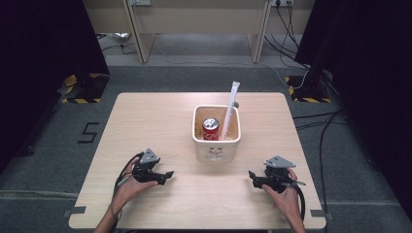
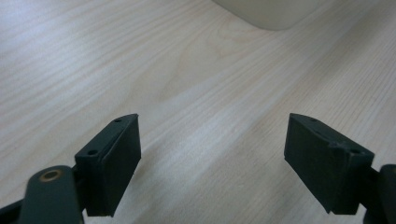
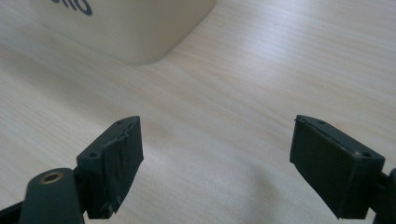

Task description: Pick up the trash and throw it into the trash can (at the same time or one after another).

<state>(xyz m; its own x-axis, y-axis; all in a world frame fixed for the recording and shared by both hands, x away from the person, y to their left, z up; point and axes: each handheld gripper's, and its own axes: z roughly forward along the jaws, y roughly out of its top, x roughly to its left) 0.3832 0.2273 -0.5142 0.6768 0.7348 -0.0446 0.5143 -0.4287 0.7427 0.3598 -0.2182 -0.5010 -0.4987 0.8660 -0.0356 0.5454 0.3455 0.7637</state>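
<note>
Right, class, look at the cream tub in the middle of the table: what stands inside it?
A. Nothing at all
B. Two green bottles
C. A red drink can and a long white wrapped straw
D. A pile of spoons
C: in the high view the tub holds a red can, and a long white straw leans out over its far rim.

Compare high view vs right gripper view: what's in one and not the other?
High view alone: red can and tall white stick standing in the cream bin, left tongs, both hands. Right gripper view alone: dark lettering on the bin wall, torn pad on one jaw. Both: the bin, wooden table, right tongs open and holding nothing.
</note>
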